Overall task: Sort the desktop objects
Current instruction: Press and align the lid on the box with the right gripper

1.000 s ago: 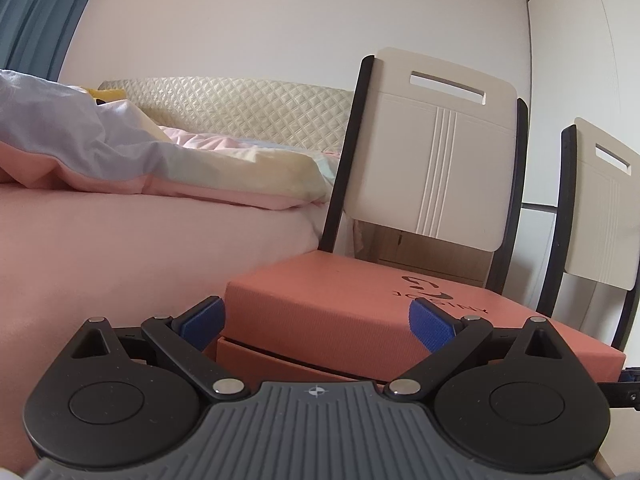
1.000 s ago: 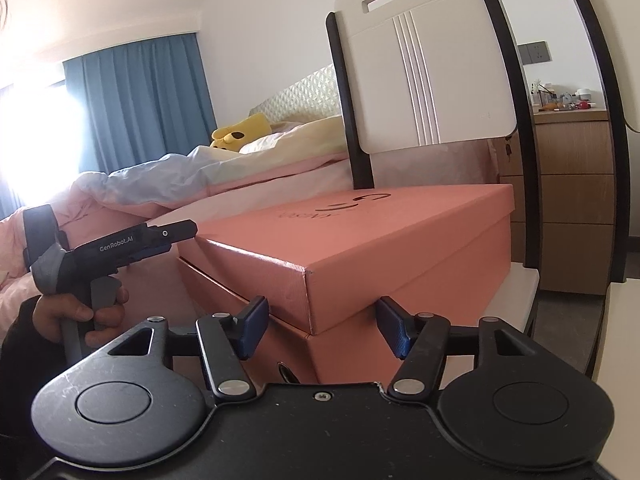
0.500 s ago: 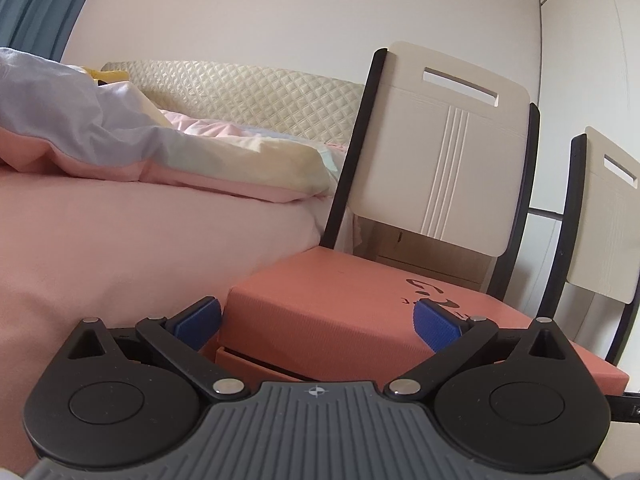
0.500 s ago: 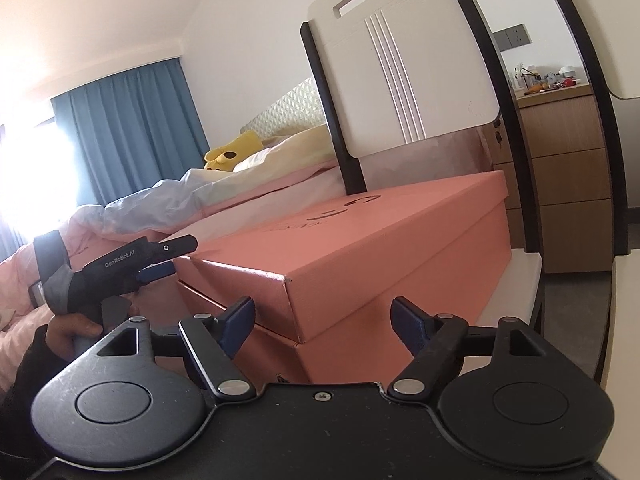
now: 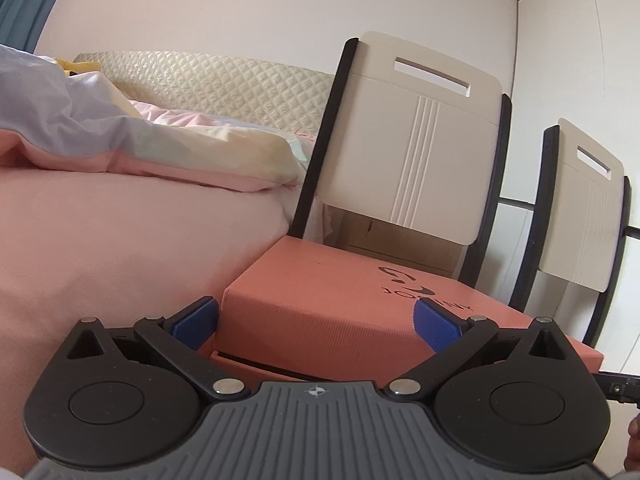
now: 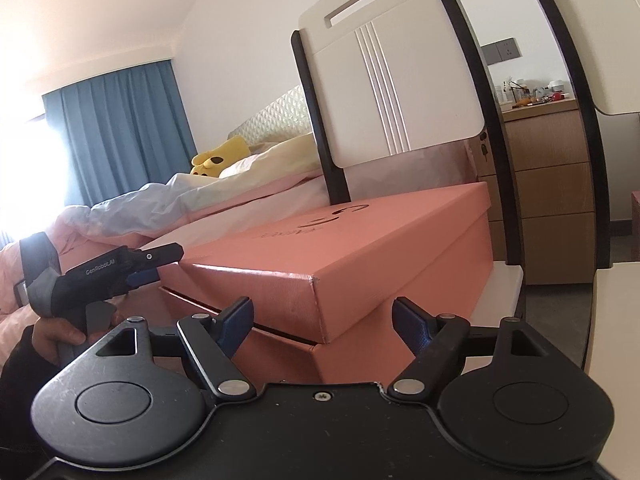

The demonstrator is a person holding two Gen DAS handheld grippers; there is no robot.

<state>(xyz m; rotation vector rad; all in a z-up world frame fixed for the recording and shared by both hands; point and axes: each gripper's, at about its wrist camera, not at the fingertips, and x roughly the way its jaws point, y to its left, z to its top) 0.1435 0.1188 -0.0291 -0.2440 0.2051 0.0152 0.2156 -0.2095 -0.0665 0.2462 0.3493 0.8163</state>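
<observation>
Left wrist view shows the left gripper [image 5: 316, 322] with jaws spread wide around an end of the salmon box [image 5: 340, 304] on the chair [image 5: 412, 152] beside the bed [image 5: 120, 240], while right wrist view shows the right gripper [image 6: 322, 322] equally spread at the box's lifted lid [image 6: 320, 256] corner.

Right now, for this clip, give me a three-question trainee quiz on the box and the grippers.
1. True or false: the lid sits flush on the salmon box.
2. The left gripper is: A) shut on the lid; B) open, straddling a lid corner; C) out of view.
3. What does the box rest on?

Key: 1 false, its near edge is raised and askew. 2 B. 3 The white chair seat beside the bed.
</observation>
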